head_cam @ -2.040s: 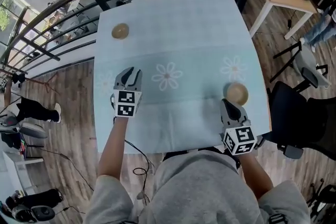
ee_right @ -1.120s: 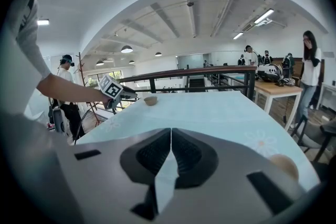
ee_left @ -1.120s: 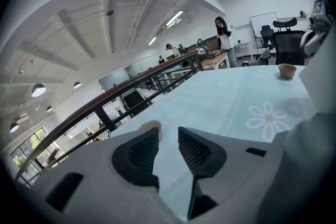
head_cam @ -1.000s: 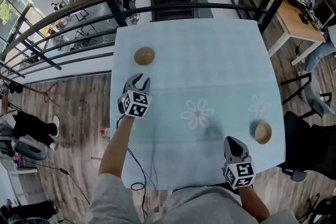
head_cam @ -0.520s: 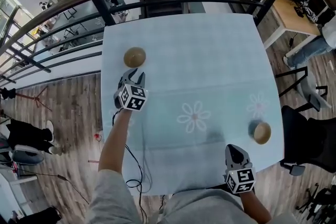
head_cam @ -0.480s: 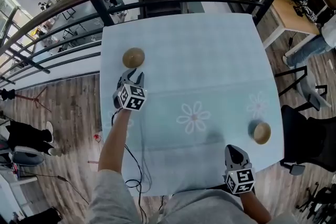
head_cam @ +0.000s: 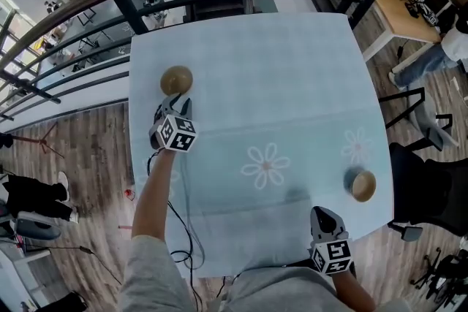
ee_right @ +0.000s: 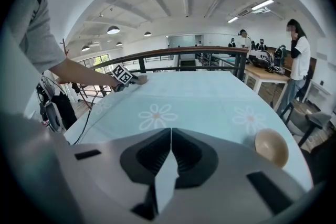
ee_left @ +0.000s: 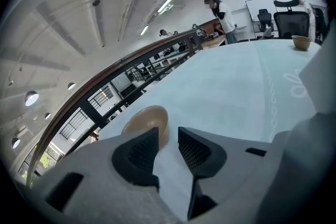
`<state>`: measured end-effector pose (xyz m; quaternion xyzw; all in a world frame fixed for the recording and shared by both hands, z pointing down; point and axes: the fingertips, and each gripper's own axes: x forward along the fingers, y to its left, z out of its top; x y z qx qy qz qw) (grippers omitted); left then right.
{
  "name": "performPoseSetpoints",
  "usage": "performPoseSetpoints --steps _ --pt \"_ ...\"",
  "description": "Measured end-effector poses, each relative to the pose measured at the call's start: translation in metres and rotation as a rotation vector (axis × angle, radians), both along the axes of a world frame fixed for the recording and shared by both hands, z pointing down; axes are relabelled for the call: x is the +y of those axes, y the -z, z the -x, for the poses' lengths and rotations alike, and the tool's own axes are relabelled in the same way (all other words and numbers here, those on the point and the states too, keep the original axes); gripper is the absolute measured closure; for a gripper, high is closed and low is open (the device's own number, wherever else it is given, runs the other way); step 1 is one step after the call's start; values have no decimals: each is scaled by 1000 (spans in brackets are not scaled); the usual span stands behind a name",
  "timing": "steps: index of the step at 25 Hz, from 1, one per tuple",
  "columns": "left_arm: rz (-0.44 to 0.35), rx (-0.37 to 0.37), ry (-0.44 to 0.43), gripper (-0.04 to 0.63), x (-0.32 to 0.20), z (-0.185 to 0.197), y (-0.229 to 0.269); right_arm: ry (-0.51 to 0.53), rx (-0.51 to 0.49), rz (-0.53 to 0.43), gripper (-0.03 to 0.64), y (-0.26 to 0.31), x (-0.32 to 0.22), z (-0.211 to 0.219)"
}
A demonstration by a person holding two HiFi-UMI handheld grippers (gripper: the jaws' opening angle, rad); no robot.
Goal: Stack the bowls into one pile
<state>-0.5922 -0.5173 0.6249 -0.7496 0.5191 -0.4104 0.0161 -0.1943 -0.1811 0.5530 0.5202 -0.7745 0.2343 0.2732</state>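
Two tan bowls sit on the pale-blue, daisy-printed desk [head_cam: 278, 77]. The far-left bowl [head_cam: 176, 80] is well apart from the right-edge bowl [head_cam: 363, 185]. The left arm reaches out straight. The left gripper [head_cam: 175, 101] has its jaws a narrow gap apart, empty, with that bowl just ahead. The right gripper [head_cam: 322, 212] hovers near the body at the desk's near edge, its jaws pressed together on nothing.

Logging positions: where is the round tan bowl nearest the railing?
Head view: that round tan bowl sits far left on the pale blue table, just beyond the left tongs.
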Motion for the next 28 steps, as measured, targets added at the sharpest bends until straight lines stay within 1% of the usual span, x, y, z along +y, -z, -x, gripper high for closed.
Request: performPoseSetpoints --steps 4,10,13,17,22,28 --pt "3 -3 8 480 -6 6 -5 -8 8 4 589 -2 -2 -1" --pt "14 -44 -5 481 -13 9 -9 -15 11 12 589 -6 -1 -2" --pt "15 -69 -7 504 -15 10 -8 -15 7 11 589 -5 -4 -2" --pt "27 -75 -4 527 -13 11 -8 -15 2 9 589 -6 -4 0" --pt "39 -107 -13 552 -6 8 -13 -11 7 0 589 -7 0 -1" --pt "51 -118 4 565 5 8 -11 -17 3 -24 589 1 5 -1"
